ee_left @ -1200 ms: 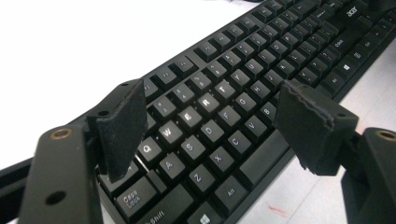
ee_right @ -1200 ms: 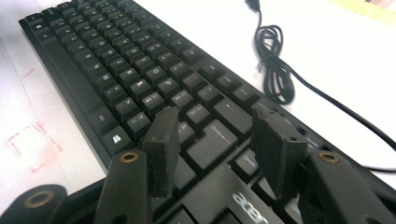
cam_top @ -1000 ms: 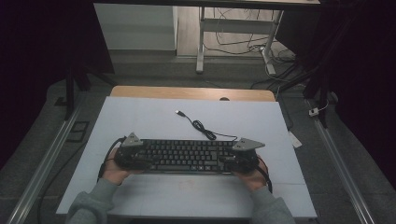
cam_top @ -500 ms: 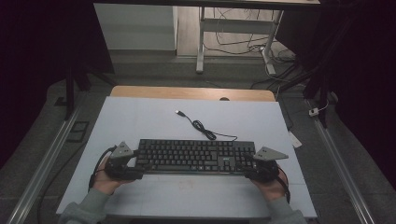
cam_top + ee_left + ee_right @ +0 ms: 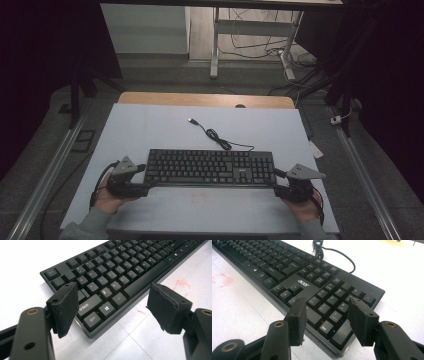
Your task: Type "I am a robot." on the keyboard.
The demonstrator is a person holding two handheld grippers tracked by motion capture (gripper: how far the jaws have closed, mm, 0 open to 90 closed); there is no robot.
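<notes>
High view has the keyboard (image 5: 210,167) lying mid-table between the left gripper (image 5: 145,181) and right gripper (image 5: 278,181), both open and clear of it, so a careless swing could shove it askew.

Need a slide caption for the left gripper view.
Open left claw poised at the near left corner of a black keyboard on a white table, pads clear of it.

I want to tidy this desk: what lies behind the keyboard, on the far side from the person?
Behind the keyboard its black cable lies coiled on the white tabletop, ending in a loose USB plug. Where the cable joins the keyboard's back edge is hidden.
</notes>
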